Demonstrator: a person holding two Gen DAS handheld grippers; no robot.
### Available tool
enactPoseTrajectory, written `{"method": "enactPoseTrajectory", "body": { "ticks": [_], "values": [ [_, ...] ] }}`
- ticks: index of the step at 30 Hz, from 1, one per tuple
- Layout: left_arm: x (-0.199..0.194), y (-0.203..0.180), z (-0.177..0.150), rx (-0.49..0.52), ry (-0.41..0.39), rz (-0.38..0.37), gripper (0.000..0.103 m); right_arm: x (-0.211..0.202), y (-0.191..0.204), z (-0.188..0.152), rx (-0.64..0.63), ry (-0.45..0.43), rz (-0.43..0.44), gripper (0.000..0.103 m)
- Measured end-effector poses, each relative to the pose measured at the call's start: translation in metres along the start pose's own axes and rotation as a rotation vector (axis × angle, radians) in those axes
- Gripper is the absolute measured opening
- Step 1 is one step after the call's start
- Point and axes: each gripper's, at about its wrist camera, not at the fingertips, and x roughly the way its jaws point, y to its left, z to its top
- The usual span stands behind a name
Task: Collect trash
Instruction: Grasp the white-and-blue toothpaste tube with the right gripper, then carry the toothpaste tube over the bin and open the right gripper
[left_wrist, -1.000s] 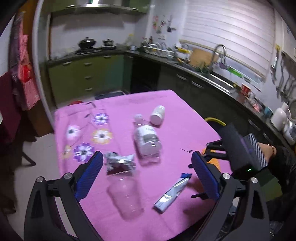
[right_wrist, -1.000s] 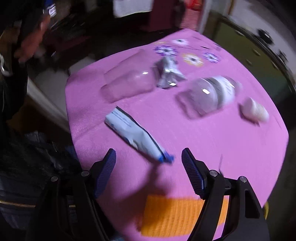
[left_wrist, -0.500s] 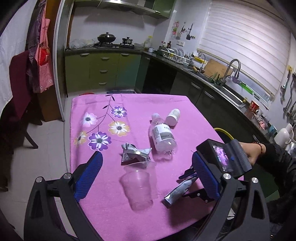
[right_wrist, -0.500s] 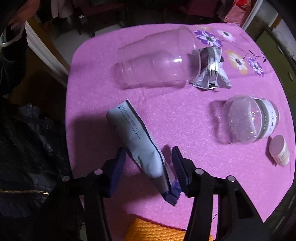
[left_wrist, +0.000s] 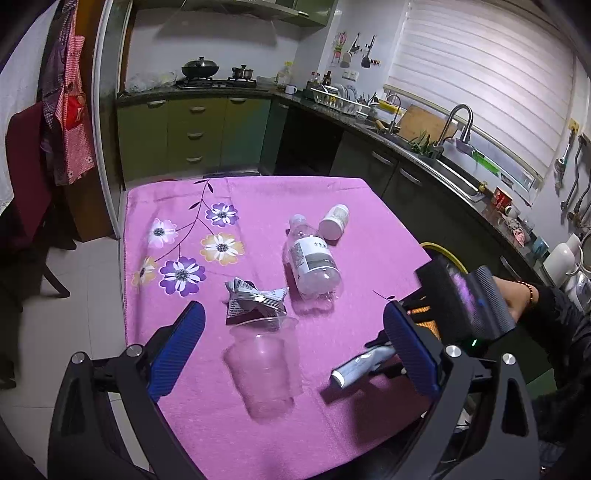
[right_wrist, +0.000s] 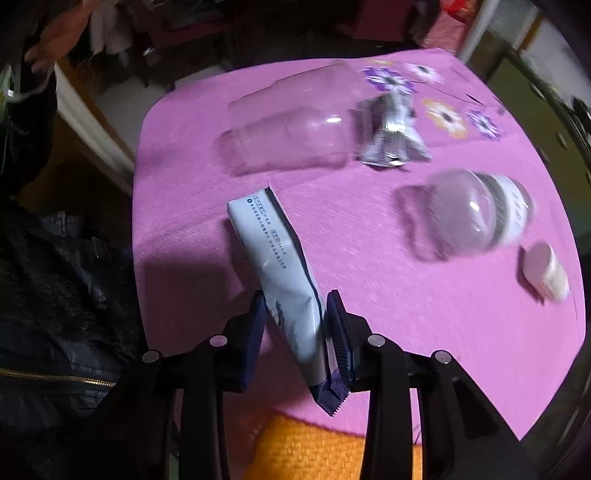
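We are holding left tool wide open, gripping nothing, above clear cup lying on pink surface. Right tool closing around white wrapper, wrapper between pads near surface's near edge, far end tilting upward.

Pink floral tablecloth, green kitchen cabinets, wok on stove, sink tap, window blind

Small print on the pale wrapper — illegible, bottle label likewise
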Motion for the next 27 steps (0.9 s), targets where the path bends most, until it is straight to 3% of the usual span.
{"method": "enactPoseTrajectory", "body": {
  "ticks": [8,12,17,21,27],
  "values": [
    [0.011,-0.009,0.002,0.024,0.025,-0.015,0.093,-0.061,-0.050,-0.050,0.301,-0.134,-0.061,0.034],
    [0.019,-0.017,0.004,0.044,0.041,-0.030,0.093,-0.101,-0.091,-0.110,0.521,-0.194,-0.151,0.034],
    [0.030,-0.029,0.009,0.070,0.056,-0.049,0.093,-0.136,-0.146,-0.201,0.806,-0.202,-0.299,0.034],
    [0.038,-0.042,0.011,0.101,0.074,-0.056,0.093,-0.130,-0.198,-0.274,1.044,-0.158,-0.370,0.035],
    [0.049,-0.059,0.016,0.150,0.116,-0.053,0.093,-0.087,-0.251,-0.352,1.283,-0.084,-0.369,0.039]
  ]
}}
